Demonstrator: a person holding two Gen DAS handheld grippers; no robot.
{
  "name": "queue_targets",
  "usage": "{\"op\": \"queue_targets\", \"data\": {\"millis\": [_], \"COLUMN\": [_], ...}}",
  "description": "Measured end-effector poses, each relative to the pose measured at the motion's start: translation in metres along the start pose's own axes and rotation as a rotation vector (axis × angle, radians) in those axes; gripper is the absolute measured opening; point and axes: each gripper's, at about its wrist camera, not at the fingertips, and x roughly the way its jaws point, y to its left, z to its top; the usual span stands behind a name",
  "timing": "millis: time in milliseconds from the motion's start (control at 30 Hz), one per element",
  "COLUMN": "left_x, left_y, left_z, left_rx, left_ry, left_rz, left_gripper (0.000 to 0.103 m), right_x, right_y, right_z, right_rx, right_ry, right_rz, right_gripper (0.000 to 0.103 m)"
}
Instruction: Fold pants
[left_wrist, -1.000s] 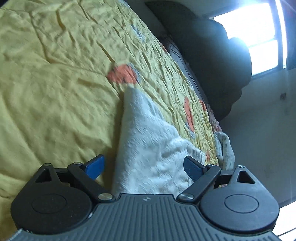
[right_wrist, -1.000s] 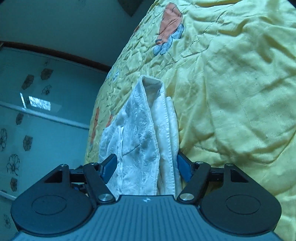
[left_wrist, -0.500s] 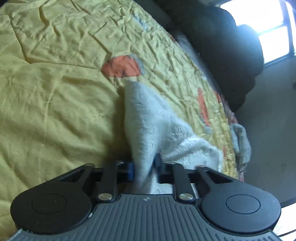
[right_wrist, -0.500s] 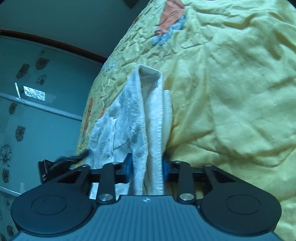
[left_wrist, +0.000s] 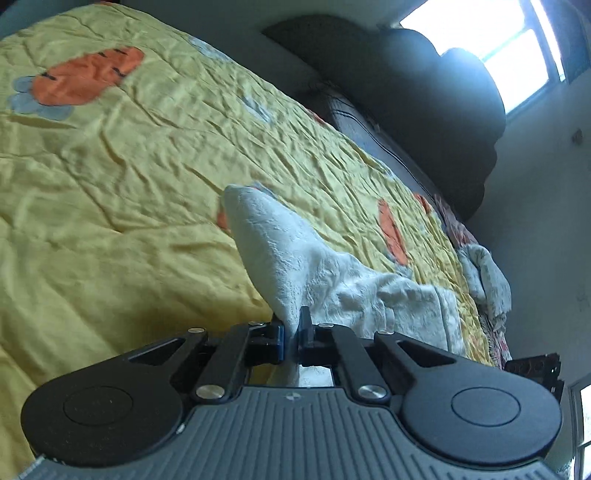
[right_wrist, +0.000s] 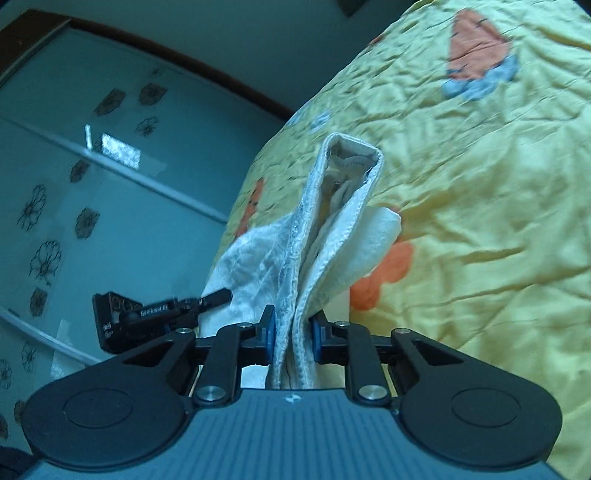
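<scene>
White textured pants (left_wrist: 295, 258) lie on a yellow bedspread (left_wrist: 110, 221) and rise from it toward both grippers. My left gripper (left_wrist: 291, 332) is shut on one end of the pants, the cloth pinched between its blue pads. My right gripper (right_wrist: 293, 332) is shut on the waistband end of the pants (right_wrist: 332, 221), and the open waistband shows inside with a label. The left gripper also shows in the right wrist view (right_wrist: 155, 314), low at the left beside the cloth.
The bedspread (right_wrist: 480, 184) carries orange and blue patches. A dark headboard or cushion (left_wrist: 424, 110) stands at the far side under a bright window (left_wrist: 498, 48). Another pale cloth (left_wrist: 484, 277) lies near the bed's right edge. A glass wardrobe door (right_wrist: 92, 184) with flower prints stands beyond the bed.
Both grippers closed from open onto the pants, then lifted the held ends off the bedspread. The waistband now hangs open in the right wrist view.
</scene>
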Motion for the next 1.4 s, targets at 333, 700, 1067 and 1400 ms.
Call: {"op": "queue_targets", "data": {"millis": [333,700,1067,1400], "left_x": [0.01,-0.017,-0.017,0.007], "left_y": [0.037,-0.026,0.029,0.002], "left_z": [-0.022,-0.087,-0.07,-0.042], "left_rx": [-0.029,0.338,0.045,0.181], "left_ry": [-0.027,-0.213,-0.084,-0.035], "left_rz": [0.116,0.278,0.149,0.118], "left_gripper": [0.044,0.062,0.072,0.009], "right_x": [0.022,0.002,-0.022,-0.002], "right_y": [-0.043,0.047,-0.004,-0.018], "right_z": [-0.011,-0.062,-0.049,-0.057], "right_rx": [0.12,-0.216,0.009,0.022], "right_ry": [-0.013,-0.057,-0.099,-0.015], "right_rz": [-0.149,-0.227,-0.239,-0.181], "right_gripper": [0.034,0.037,0.042,0.024]}}
